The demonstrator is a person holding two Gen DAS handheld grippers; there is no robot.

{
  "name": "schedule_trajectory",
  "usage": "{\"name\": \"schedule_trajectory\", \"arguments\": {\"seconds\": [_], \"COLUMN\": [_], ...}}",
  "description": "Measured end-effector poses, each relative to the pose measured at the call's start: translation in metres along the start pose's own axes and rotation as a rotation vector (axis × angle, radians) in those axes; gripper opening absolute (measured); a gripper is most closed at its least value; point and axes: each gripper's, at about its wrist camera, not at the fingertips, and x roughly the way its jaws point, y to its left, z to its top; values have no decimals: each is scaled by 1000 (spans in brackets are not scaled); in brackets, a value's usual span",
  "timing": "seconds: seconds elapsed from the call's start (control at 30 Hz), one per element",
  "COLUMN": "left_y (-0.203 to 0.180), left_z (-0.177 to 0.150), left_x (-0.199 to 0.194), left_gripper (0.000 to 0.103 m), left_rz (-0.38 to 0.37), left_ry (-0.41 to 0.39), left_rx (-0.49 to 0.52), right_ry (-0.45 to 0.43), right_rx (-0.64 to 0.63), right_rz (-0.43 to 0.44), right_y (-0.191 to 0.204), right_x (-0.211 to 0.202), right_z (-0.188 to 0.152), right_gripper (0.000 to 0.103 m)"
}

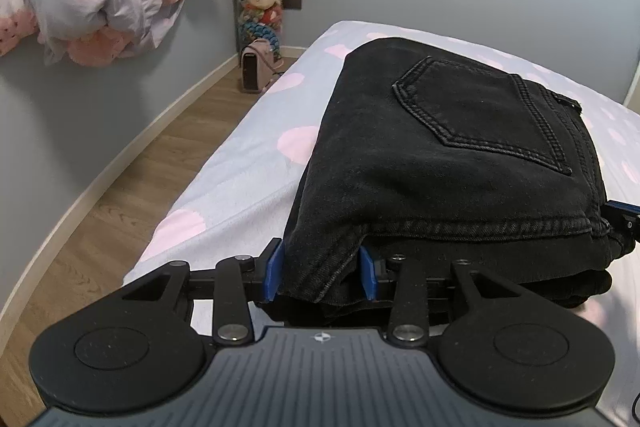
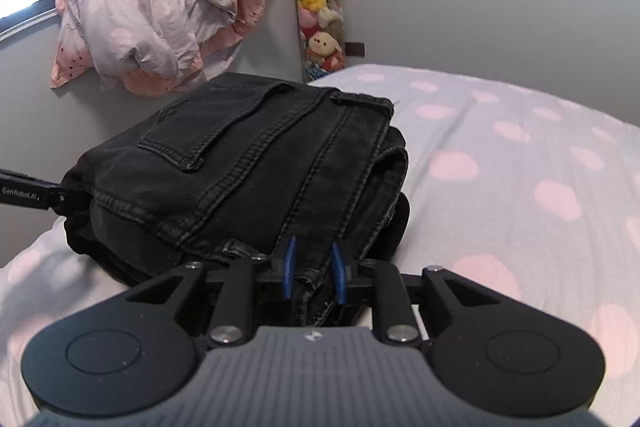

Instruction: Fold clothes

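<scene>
Folded jeans (image 1: 460, 155) lie on the bed (image 1: 240, 163) near its left edge, a gripper at each near corner of the stack. Behind, a heap of bedding (image 2: 160, 23) sits left of a hanging column of plush toys (image 2: 320, 3) against the wall.

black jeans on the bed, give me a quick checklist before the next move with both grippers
1. Left gripper has denim between its pads: ok, a folded edge of the black jeans sits in the jaws.
2. Right gripper has denim between its pads: ok, the jaws pinch a seamed edge.
3. Jeans folded into a compact stack: ok, back pocket on top.
4. All layers caught in each grip: cannot tell, lower layers are hidden.
5. Bed sheet flat beside the stack: ok.
6. Stack clear of the bed edge: ok.
</scene>
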Motion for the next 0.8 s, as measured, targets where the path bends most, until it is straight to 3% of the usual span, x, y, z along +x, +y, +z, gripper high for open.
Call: {"name": "schedule_trajectory", "arguments": {"seconds": [0.1, 0.2, 0.3, 0.37, 0.67, 0.8], "left_y": [-12, -26, -44, -58, -105, -124], "left_z": [2, 1, -4, -8, -34, -52], "left_x": [-20, -52, -99, -128, -264, -319], "left_gripper": [45, 46, 46, 46, 71, 81], "left_rz": [49, 50, 37, 69, 162, 153], "left_ry": [0, -31, -73, -92, -203, -242], "left_rx": [4, 4, 13, 17, -24, -55], "right_ry": [43, 91, 43, 15, -76, -149], "right_rx": [0, 43, 47, 11, -19, -51], "right_rz": [-8, -14, -25, -46, -34, -39], "right_y": [2, -1, 5, 14, 46, 64], "right_x": [-4, -15, -52, -82, -238, -309], "right_z": [9, 22, 30, 32, 20, 8], "right_gripper": [22, 23, 25, 31, 67, 79]}}
